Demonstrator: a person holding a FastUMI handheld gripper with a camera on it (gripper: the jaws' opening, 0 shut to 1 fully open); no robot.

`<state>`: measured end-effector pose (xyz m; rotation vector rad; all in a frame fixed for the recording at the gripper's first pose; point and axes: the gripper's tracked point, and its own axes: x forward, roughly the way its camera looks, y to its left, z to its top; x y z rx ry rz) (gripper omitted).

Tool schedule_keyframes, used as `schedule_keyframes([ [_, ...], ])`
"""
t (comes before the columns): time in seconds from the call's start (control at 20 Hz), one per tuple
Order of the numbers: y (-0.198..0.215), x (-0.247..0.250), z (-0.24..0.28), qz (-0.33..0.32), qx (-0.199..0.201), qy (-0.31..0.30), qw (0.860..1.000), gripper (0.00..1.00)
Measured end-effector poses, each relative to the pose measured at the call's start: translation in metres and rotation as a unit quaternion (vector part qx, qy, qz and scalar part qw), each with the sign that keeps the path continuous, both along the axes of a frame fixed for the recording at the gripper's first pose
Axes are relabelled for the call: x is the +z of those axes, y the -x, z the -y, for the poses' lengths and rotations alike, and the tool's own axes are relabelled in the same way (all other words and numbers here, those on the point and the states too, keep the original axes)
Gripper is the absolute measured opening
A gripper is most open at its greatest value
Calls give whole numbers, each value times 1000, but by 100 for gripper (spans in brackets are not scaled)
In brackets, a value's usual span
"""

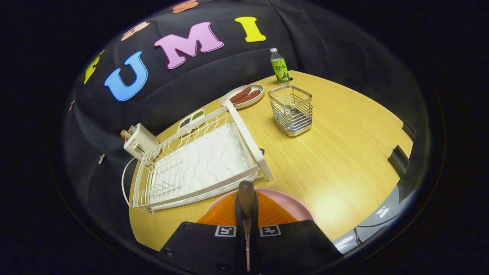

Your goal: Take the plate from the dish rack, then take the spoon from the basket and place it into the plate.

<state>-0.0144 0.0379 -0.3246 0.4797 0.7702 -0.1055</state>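
Your claw (pixel 246 225) pinches the spoon (pixel 246 198) over the plate (pixel 290 202), rack (pixel 198 164) and basket (pixel 291 110) emptied; just release it.

Plate (pixel 284 200) before dish rack (pixel 198 164), on table (pixel 336 160)

A green-labelled drink bottle (pixel 279 66) with a white cap stands upright at the far edge of the wooden table (pixel 344 160), toward twelve o'clock. At its eight o'clock lies an oval dish (pixel 243 96) holding two reddish-brown sausages. Farther on toward eight o'clock sits a small two-compartment dish (pixel 191 118), one half dark, one green. A white toaster-like box (pixel 140 140) stands near ten o'clock.
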Motion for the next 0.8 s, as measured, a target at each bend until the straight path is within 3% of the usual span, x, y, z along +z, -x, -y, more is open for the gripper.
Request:
schedule_keyframes([
  [0.25, 11, -11, -13, -27, 5, -31, 999, 8],
  [0.4, 12, -9, -8, -30, 6, -26, 999, 15],
  [0.6, 13, 1, -2, -17, 22, 10, 1000, 95],
  [0.8, 20, 20, 2, 2, 42, 45, 998, 99],
])
